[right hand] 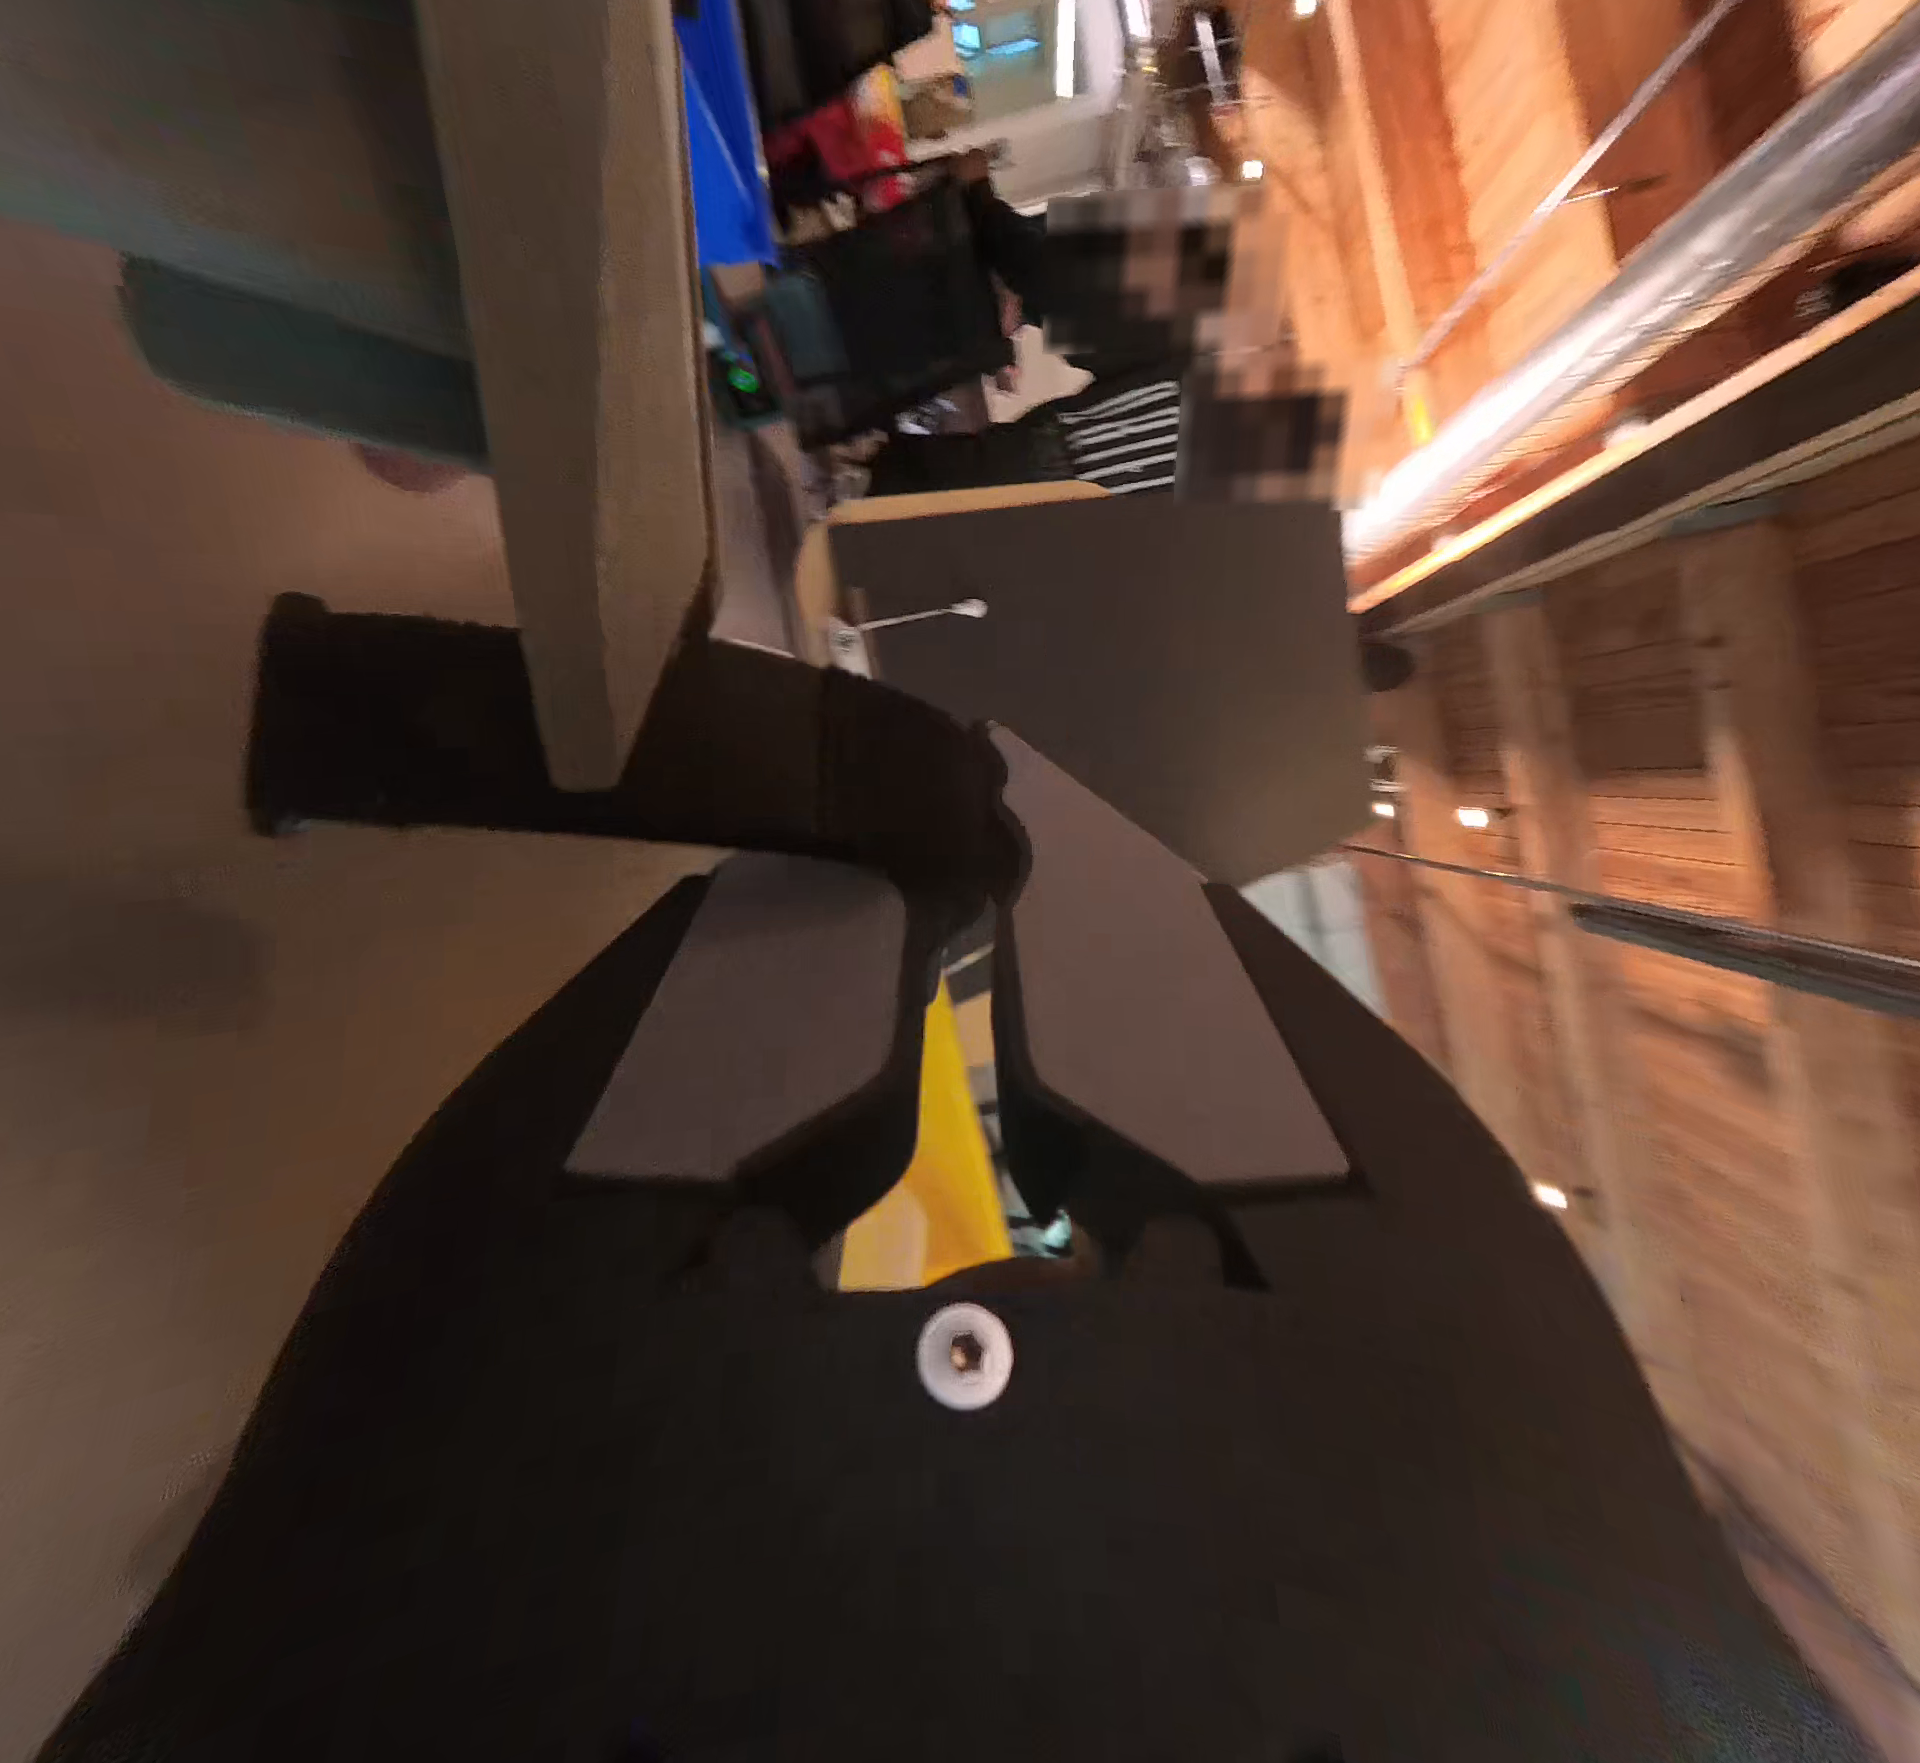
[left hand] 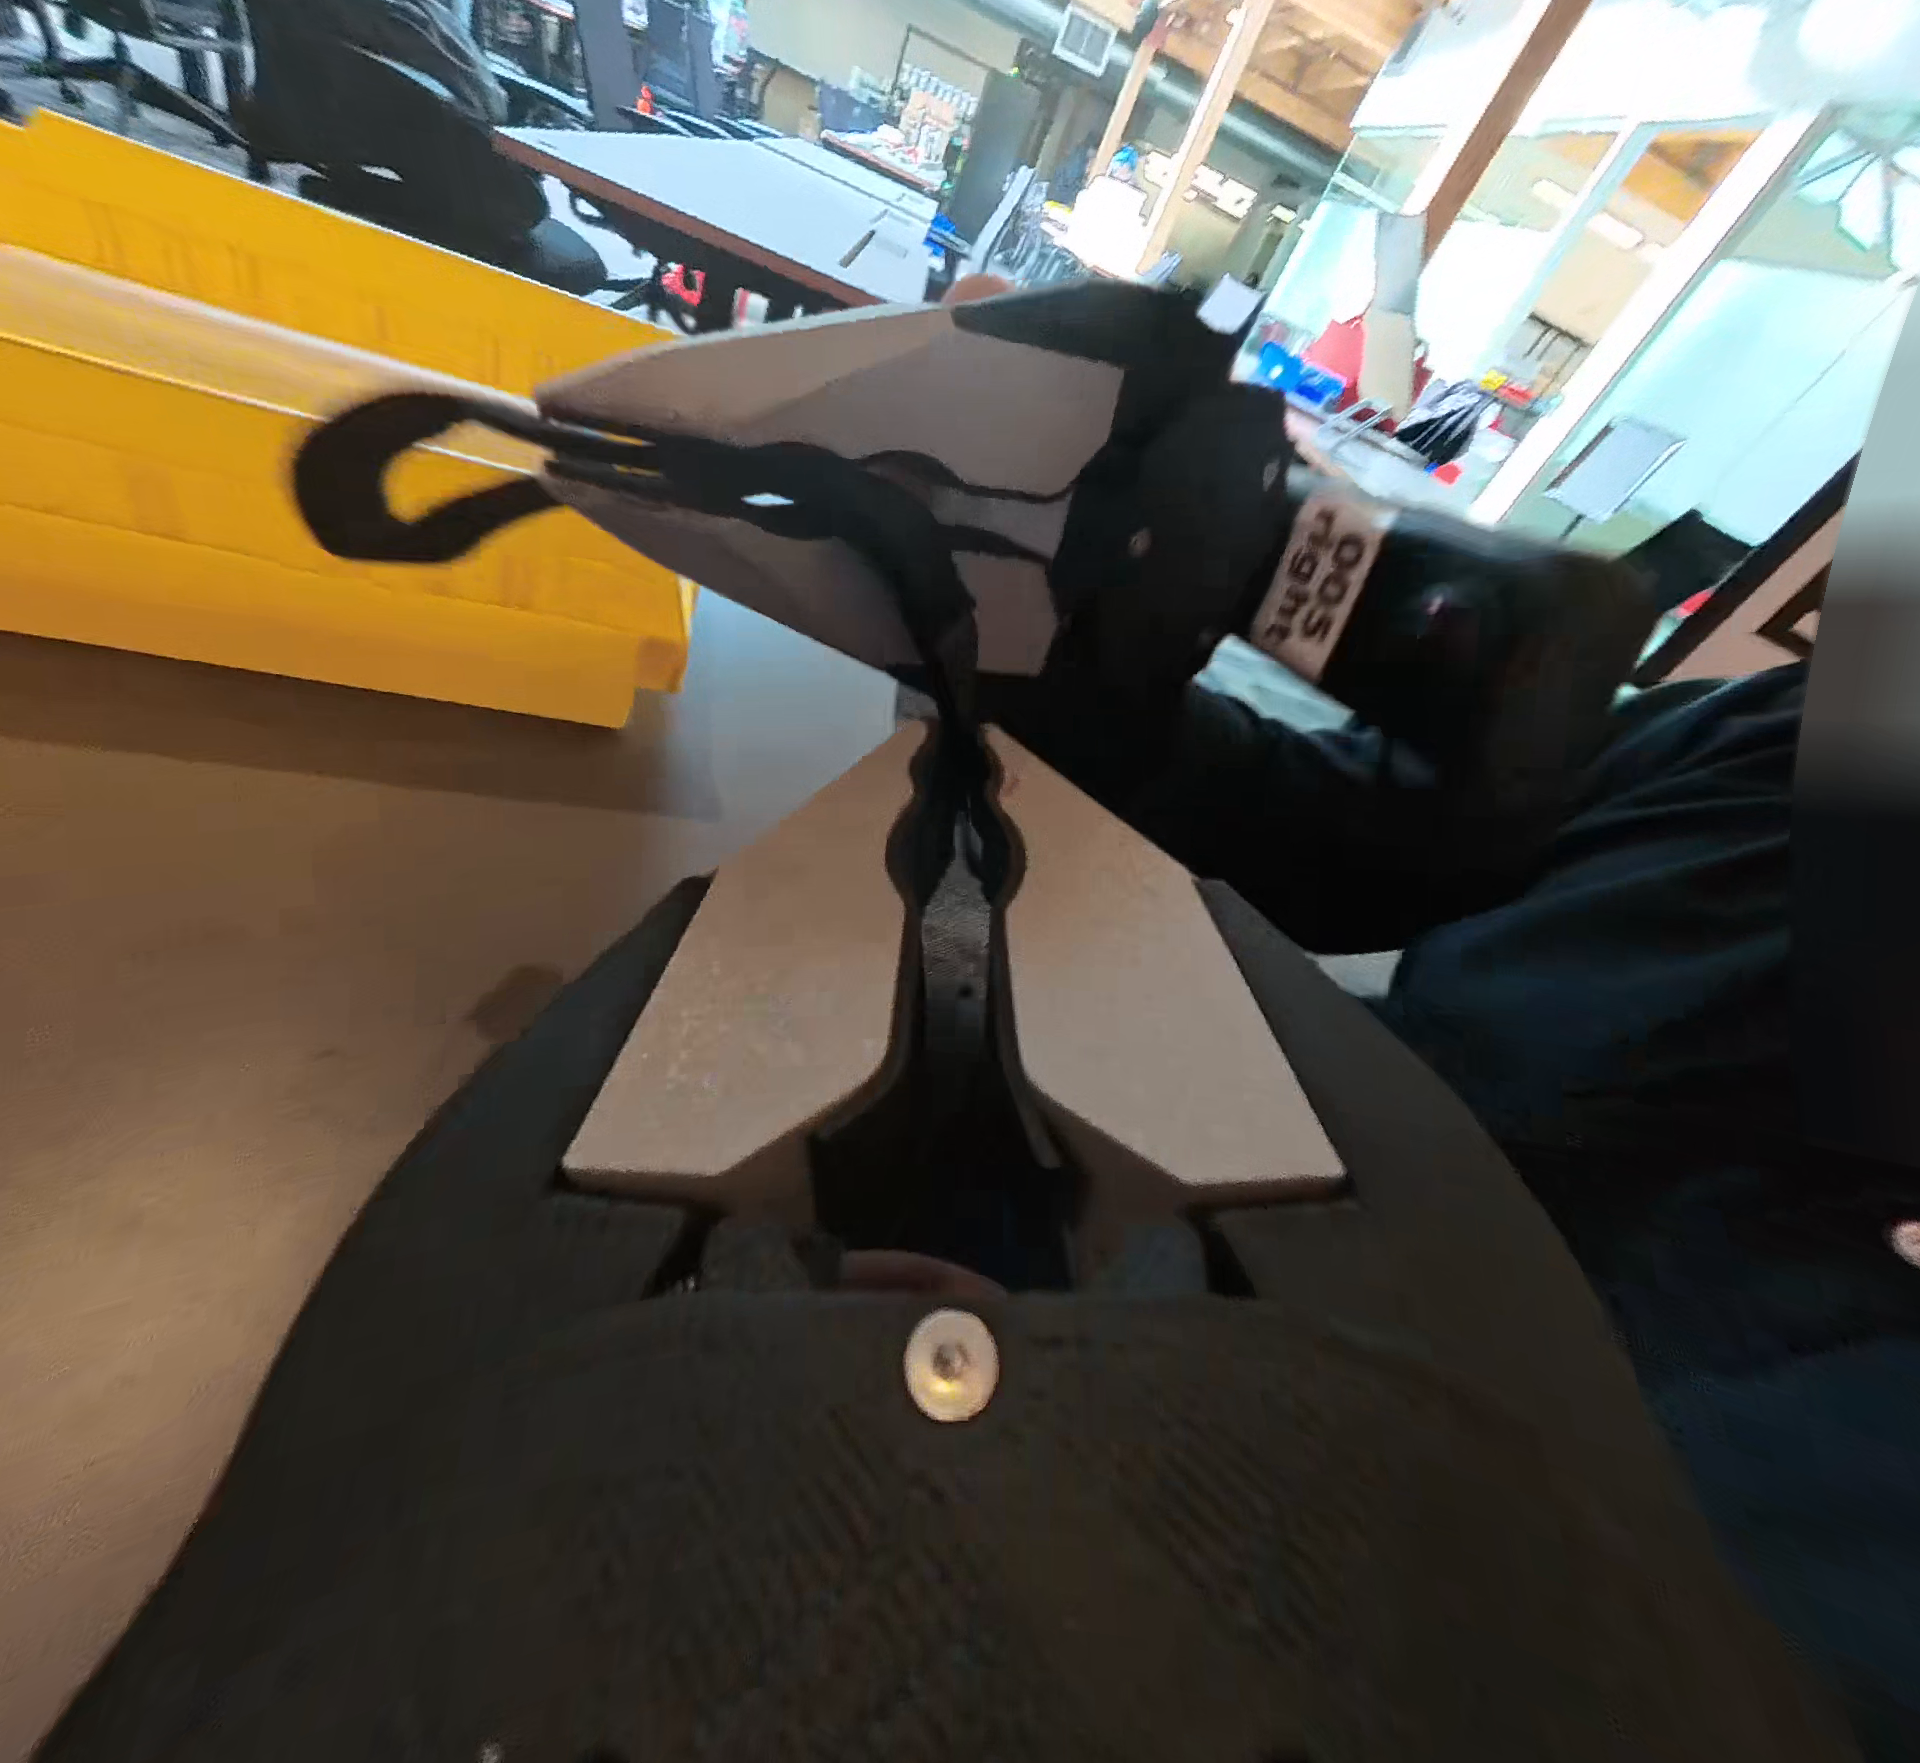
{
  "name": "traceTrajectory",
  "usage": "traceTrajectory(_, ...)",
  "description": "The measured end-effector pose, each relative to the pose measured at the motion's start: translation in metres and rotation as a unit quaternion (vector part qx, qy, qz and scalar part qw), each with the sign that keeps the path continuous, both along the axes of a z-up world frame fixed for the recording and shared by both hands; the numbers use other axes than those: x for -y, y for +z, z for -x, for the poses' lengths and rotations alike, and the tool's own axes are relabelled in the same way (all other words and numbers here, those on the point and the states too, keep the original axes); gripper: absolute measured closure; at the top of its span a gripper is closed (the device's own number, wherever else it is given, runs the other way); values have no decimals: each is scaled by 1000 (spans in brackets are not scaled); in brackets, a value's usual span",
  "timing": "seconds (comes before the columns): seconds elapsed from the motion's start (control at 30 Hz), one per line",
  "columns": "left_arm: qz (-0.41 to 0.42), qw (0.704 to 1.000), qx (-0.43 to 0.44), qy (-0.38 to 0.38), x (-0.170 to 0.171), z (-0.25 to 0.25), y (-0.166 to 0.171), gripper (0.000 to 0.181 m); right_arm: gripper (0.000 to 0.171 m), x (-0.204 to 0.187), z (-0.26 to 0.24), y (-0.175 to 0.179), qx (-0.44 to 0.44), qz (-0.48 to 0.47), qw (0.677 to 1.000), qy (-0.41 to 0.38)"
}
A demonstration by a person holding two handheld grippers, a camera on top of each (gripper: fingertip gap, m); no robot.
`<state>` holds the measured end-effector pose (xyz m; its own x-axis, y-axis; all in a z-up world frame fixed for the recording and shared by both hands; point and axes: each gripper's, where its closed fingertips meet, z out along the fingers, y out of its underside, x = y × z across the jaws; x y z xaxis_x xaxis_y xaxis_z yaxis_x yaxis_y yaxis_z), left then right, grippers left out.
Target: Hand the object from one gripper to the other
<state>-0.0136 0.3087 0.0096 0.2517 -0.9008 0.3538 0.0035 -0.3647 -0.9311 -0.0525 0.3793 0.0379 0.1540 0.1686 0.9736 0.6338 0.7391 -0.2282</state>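
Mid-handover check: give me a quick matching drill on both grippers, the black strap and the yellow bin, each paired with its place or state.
1. left gripper
2. right gripper
3. black fabric strap
4. yellow plastic bin

a. resting on the brown table
b. shut on the strap's lower end
c. shut on the strap beside its loop
d. stretched between both grippers

Pairs: 1-b, 2-c, 3-d, 4-a

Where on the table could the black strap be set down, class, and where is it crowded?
Free: the bare brown table in front of the yellow bin, left of the left tool. Crowded: where the right tool and left tool both pinch the black strap, with a dark sleeve on the right.
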Motion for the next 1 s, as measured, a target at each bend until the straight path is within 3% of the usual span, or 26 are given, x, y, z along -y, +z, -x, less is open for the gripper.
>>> traceTrajectory(0.2,-59,997,-45,28,-5,4,-3,181,149,10,-4,-9,2,109,992,68)
traceTrajectory(0.3,-104,990,-64,67,-11,14,7,181,134,19,-12,-1,-36,218,966,133)
traceTrajectory(0.43,-185,963,-134,142,-28,32,8,181,129,23,-28,15,-98,392,891,206)
traceTrajectory(0.53,-249,938,-158,183,-38,41,12,181,124,15,-34,13,-120,502,829,216)
traceTrajectory(0.7,-382,878,-192,216,-42,40,14,181,107,23,-20,3,-130,659,696,252)
traceTrajectory(0.77,-363,889,-210,184,-39,30,-2,181,105,36,-12,14,-148,676,655,305)
traceTrajectory(0.83,-353,901,-190,167,-34,19,-6,181,121,38,-4,13,-152,677,651,309)
traceTrajectory(0.9,-331,911,-192,155,-33,12,-13,180,169,42,-1,5,-131,659,675,305)
traceTrajectory(1.0,-287,924,-202,154,-36,14,-22,160,171,23,-5,0,-130,594,756,241)
